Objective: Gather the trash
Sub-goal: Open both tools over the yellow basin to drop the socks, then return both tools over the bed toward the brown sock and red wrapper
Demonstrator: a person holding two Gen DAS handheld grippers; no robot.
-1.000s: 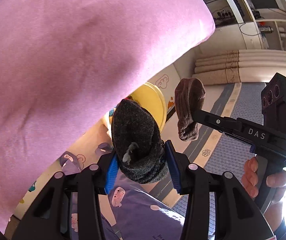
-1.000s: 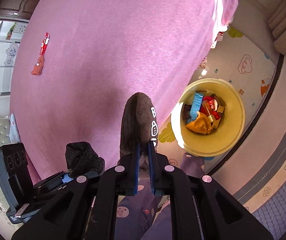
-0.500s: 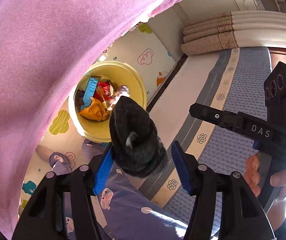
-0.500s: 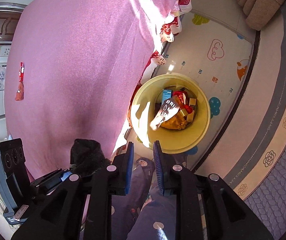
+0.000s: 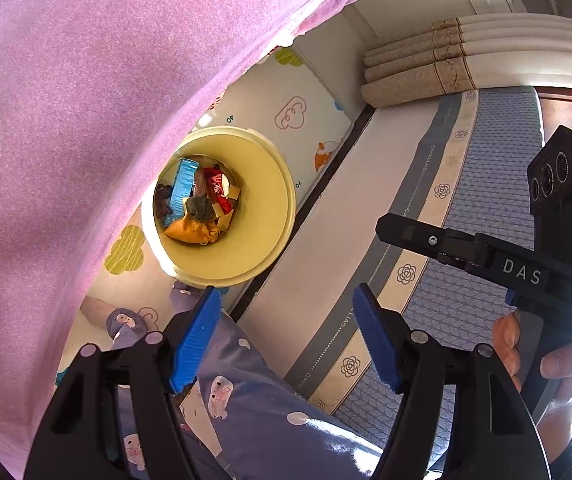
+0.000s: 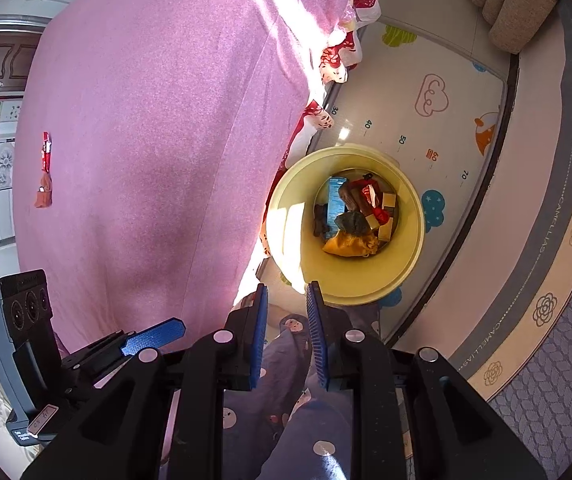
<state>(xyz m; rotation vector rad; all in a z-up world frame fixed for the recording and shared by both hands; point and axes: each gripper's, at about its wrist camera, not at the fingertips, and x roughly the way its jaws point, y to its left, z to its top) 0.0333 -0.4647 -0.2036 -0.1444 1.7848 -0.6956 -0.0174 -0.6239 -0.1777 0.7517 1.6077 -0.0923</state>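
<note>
Both tools hang over the yellow bin (image 6: pixel 298 240) on the play mat (image 6: pixel 462 92), and both are empty: the left gripper (image 5: pixel 286 336) stands wide, the right gripper (image 6: pixel 286 340) is parted only narrowly, nothing between the blue pads of either. Down in the bin the haul sits in a jumble, a dark grey sock (image 6: pixel 352 222) on top, an orange pouch (image 6: pixel 348 245) at the near wall, a blue box (image 6: pixel 334 200) on the bed side. The risk I see from here is what is left: a red wrapper (image 6: pixel 46 151) and a small orange scrap (image 6: pixel 42 196) lie on the pink bedspread (image 6: pixel 157 128), toward its far edge in the right wrist view, well apart from the bin. That reach is long, the wrapper looks thin and flat, and the soft cover could bunch into the jaws with it, or the pads could skate over it. The wrapper's long axis runs roughly along the bed edge in this view, one end pointing at the orange scrap just beside it, so a grip across its narrow width seems the safer bet. Which end is torn I cannot tell.
</note>
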